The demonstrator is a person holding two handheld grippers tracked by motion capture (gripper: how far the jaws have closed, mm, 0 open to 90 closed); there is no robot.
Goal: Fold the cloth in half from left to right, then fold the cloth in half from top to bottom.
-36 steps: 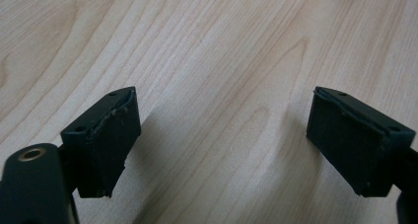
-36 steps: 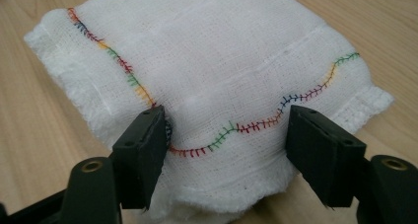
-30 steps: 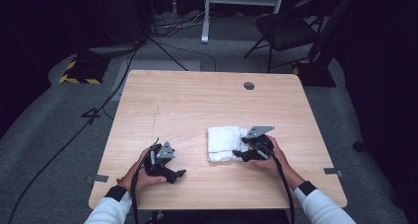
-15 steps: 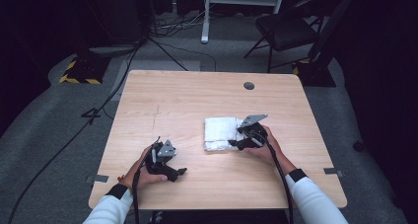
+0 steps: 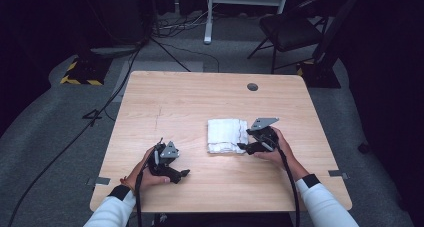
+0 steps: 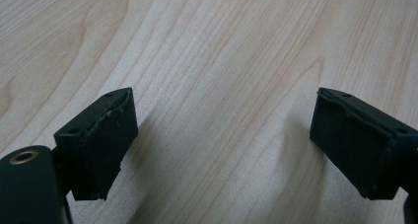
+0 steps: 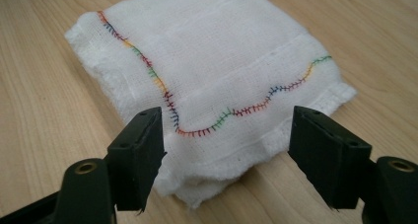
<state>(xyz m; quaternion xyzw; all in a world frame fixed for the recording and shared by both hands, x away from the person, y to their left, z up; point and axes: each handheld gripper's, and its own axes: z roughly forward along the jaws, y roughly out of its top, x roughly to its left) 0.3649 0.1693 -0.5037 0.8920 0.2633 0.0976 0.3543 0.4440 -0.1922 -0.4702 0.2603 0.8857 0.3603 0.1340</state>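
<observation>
Nearest, at the table's front edge in the high view: two white sleeves [image 5: 320, 207] come in from the bottom, each hand w/ a gripper. Left hand [image 5: 142, 173] rests on the wooden table [image 5: 200, 107] front-left, holding the left gripper [image 5: 182, 175], which lies low on the wood, jaws pointing right, grey plate on top, cable trailing back toward the person. In the left gripper view its jaws stand wide apart, released, w/ bare woodgrain between them and nothing touching either pad.

Slightly farther, front-right of centre: right hand [image 5: 277, 149] holds the right gripper [image 5: 242, 147], jaws pointing left at the cloth's near-right corner. In the right gripper view the jaws are spread apart, nothing grasped; the cloth's nearest corner sits between and just beyond the tips, approx. touching the left jaw, right jaw just clear of the edge.

Folded white cloth [image 5: 227, 135] lies flat on the table, centre-right, just beside the right gripper, well apart from the left one. Right gripper view: gauzy weave, several layers, wavy multicolour stitching [image 7: 207, 128] along the top layer's edge.

Farther: round grommet hole [image 5: 252, 87] near the table's back edge. Beyond, grey carpet w/ cables [image 5: 100, 112], yellow-black striped base [image 5: 80, 77] back-left, folding chair [image 5: 290, 34] back-right, white stand leg [image 5: 207, 17].
</observation>
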